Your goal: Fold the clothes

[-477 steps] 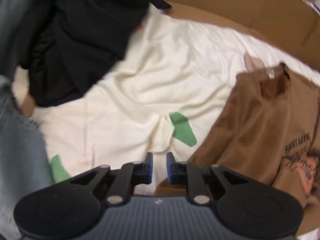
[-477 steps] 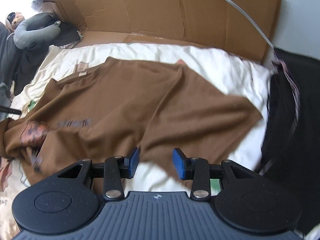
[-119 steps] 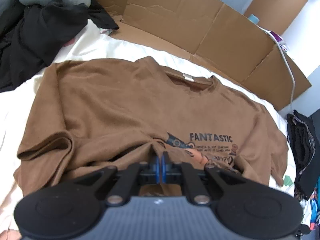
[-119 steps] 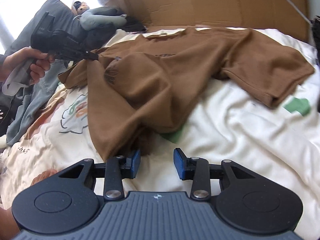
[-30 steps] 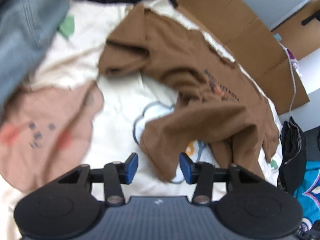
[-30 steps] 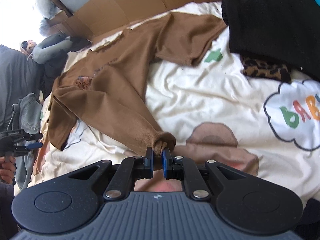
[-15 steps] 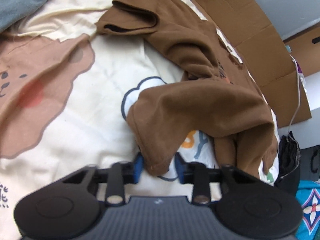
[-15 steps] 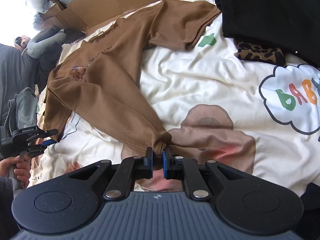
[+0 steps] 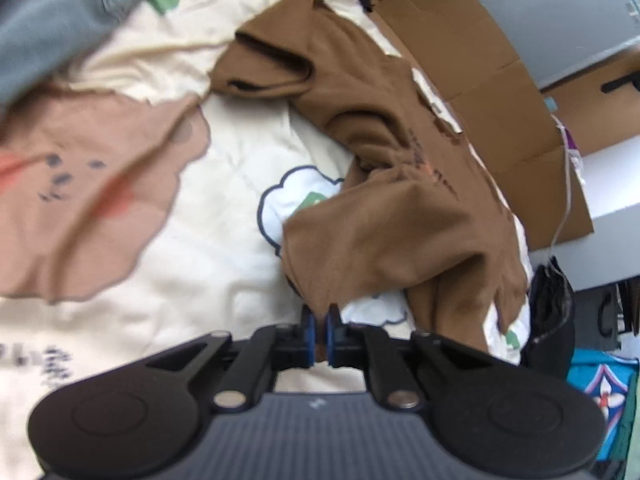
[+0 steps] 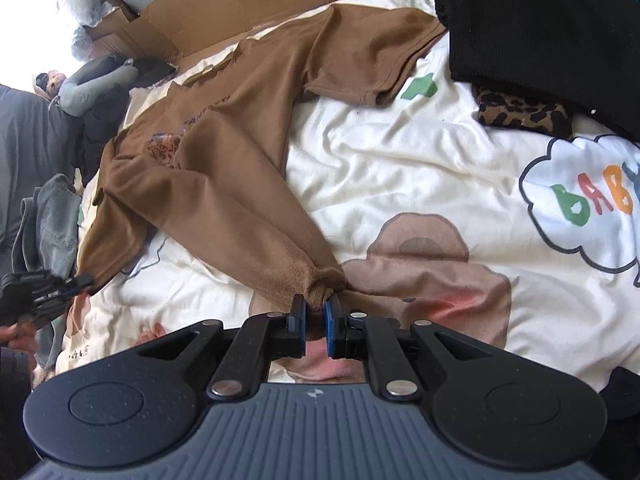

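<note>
A brown T-shirt (image 9: pixel 392 232) with dark lettering lies crumpled on the cream printed bedsheet (image 9: pixel 224 248). My left gripper (image 9: pixel 319 316) is closing its jaws on the shirt's near hem corner, and the blue pads press the cloth. In the right wrist view the same brown T-shirt (image 10: pixel 224 184) stretches across the bed. My right gripper (image 10: pixel 316 304) is shut on the other bunched hem corner. The left gripper (image 10: pixel 86 280) shows at the far left edge, pinching the shirt's opposite corner.
Cardboard sheets (image 9: pixel 480 92) line the far side of the bed. A black garment (image 10: pixel 540 28) and a leopard-print item (image 10: pixel 520 114) lie at the upper right. Denim (image 9: pixel 48 12) is piled at the left, near a grey neck pillow (image 10: pixel 96 84).
My left gripper has moved up to the hem corner and shut on it; a second ago it stood open short of the cloth. The right gripper keeps its grip in place.
</note>
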`<state>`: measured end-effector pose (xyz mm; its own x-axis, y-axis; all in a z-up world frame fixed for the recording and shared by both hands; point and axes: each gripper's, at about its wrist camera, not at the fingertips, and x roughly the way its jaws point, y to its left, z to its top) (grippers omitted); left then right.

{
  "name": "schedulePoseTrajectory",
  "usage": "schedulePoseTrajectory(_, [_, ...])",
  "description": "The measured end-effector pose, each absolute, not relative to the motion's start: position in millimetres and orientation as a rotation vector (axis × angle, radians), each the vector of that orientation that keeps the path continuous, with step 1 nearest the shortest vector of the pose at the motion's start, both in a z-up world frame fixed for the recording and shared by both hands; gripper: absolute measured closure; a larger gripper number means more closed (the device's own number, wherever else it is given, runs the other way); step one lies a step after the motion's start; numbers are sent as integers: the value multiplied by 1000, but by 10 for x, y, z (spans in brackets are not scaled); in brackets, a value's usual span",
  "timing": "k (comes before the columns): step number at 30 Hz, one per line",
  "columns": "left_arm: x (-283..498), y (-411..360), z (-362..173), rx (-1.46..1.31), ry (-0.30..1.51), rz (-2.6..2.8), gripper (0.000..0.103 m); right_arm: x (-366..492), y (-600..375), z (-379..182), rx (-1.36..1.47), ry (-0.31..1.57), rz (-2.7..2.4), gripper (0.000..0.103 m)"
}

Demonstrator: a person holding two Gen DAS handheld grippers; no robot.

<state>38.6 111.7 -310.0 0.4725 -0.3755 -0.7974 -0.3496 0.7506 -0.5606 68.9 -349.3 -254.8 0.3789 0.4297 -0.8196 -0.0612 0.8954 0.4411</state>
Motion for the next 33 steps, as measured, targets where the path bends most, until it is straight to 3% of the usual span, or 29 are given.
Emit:
schedulePoseTrajectory(18, [130, 1905, -1324, -601, 954, 13, 100, 775, -3304, -1508, 192, 951, 506, 96])
schedulePoseTrajectory(33, [-273, 1962, -1045, -594, 931, -104, 100, 617, -3433, -707, 83, 881, 475, 96])
